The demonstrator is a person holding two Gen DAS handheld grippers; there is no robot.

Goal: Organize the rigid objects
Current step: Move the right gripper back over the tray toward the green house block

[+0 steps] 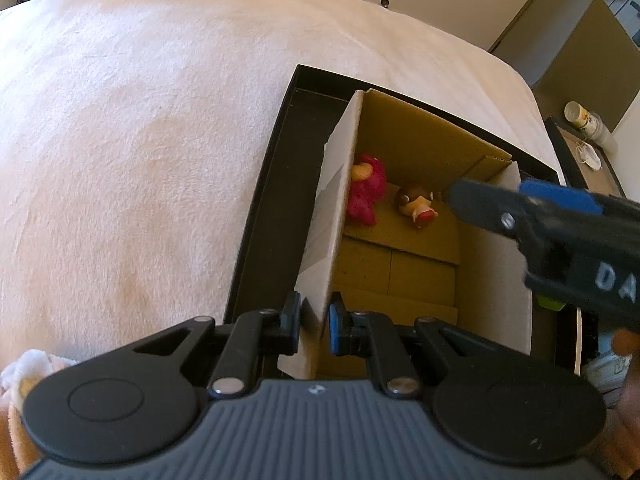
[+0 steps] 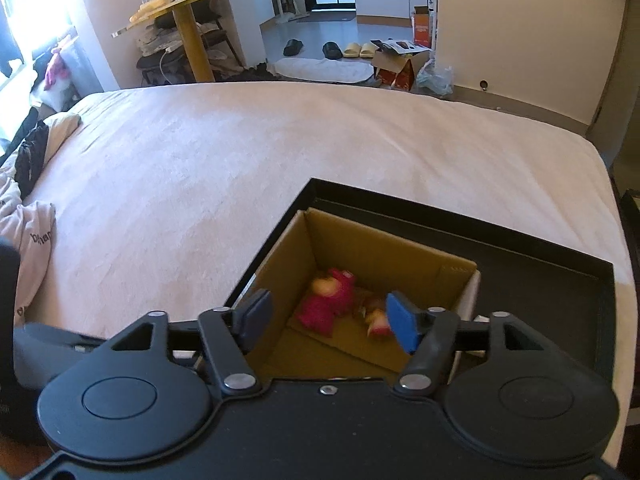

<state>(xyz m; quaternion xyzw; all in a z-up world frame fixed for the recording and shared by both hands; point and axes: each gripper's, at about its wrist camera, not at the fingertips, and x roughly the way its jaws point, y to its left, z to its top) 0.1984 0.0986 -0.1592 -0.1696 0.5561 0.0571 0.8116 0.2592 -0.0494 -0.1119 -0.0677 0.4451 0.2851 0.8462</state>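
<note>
An open cardboard box (image 1: 404, 148) stands in a black tray (image 1: 264, 216) on the bed. A pink figure toy (image 1: 366, 196) and a small yellow and red toy (image 1: 418, 203) lie on the box floor. My left gripper (image 1: 314, 326) is shut on the box's left wall (image 1: 328, 216). My right gripper (image 2: 328, 322) is open and empty above the box (image 2: 384, 248), with both toys (image 2: 328, 300) between its fingers in view. The right gripper's body (image 1: 560, 236) reaches over the box's right side in the left wrist view.
A pale pink blanket (image 2: 200, 168) covers the bed left of and beyond the tray (image 2: 520, 260). Clothes (image 2: 28, 216) lie at the bed's left edge. A side table with a cup (image 1: 580, 116) stands to the right. The floor beyond holds slippers and boxes (image 2: 400, 64).
</note>
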